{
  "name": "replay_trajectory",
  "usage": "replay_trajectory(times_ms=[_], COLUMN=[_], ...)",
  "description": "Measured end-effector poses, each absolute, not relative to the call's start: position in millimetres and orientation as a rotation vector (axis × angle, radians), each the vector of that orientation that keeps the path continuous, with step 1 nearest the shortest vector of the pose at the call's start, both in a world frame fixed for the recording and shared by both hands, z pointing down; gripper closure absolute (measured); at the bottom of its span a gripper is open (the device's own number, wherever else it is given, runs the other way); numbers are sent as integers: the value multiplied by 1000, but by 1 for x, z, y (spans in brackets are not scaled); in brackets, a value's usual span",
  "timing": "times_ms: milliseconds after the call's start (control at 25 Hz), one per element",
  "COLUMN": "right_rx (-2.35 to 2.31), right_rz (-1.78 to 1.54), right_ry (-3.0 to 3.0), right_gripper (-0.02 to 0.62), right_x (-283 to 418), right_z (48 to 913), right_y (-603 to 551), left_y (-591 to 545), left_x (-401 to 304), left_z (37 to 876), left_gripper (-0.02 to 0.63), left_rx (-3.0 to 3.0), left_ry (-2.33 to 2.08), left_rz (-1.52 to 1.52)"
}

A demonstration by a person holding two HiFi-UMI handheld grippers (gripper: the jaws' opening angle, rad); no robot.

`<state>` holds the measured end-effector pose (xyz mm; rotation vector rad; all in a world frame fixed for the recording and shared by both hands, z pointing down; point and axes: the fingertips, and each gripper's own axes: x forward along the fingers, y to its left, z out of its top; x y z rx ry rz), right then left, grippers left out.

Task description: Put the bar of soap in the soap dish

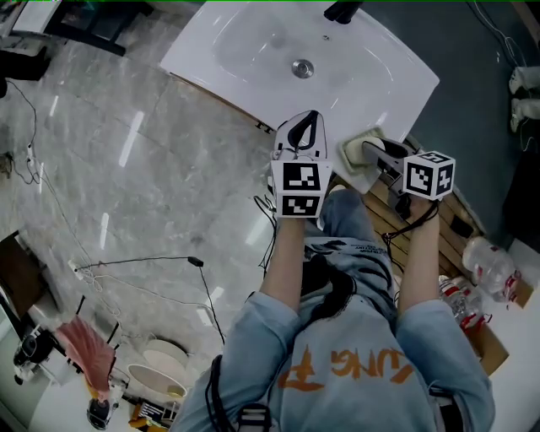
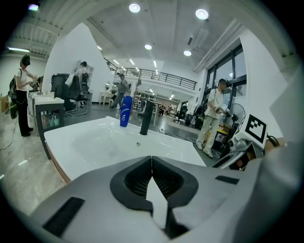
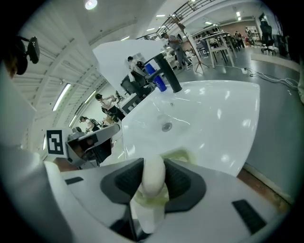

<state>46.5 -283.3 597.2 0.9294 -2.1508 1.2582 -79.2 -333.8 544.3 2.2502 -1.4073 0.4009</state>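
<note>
In the head view, the white sink (image 1: 380, 63) occupied the upper part of the frame, with its drain (image 1: 302, 68) in the middle of the basin and the black faucet (image 1: 342, 11) at the far edge. The left gripper (image 1: 308, 116) was positioned over the sink's near rim, and the right gripper (image 1: 369, 151) pointed down at the pale green soap dish (image 1: 352, 152) on the sink's near right corner. In the left gripper view, the jaws were fully together, tips meeting, with nothing between them. Beyond them lay the basin, the faucet and a blue bottle (image 2: 126, 111) beside it. The right gripper's marker cube (image 2: 256, 128) showed at the right edge. In the right gripper view, the jaws stood partly apart and clamped the white bar of soap (image 3: 154, 178) between their pads, one pad on each broad face. The soap was directly over the soap dish, whose green rim showed just past and beneath it. Contact between soap and dish could not be determined.
</note>
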Motion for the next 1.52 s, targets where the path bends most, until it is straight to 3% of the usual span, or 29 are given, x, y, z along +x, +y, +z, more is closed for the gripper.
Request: replay_trajectory(times_ms=[440, 920, 1000, 1120, 1520], right_rx=[1041, 1190, 1281, 1421, 1814], right_rz=[1068, 908, 850, 724, 353], right_ry=[-2054, -2059, -2138, -2279, -2604], right_gripper=[391, 387, 418, 514, 565], right_x=[58, 66, 67, 68, 80], right_z=[604, 576, 551, 503, 348], right_y=[-289, -317, -333, -354, -391], left_y=[-341, -363, -369, -376, -400], left_x=[-82, -84, -83, -78, -69], left_z=[531, 495, 482, 460, 360], left_gripper=[583, 583, 583, 583, 583], left_rx=[2278, 2347, 2375, 2420, 2647], left_ry=[-1421, -1441, -1446, -1451, -1488], left_rz=[395, 332, 309, 277, 108])
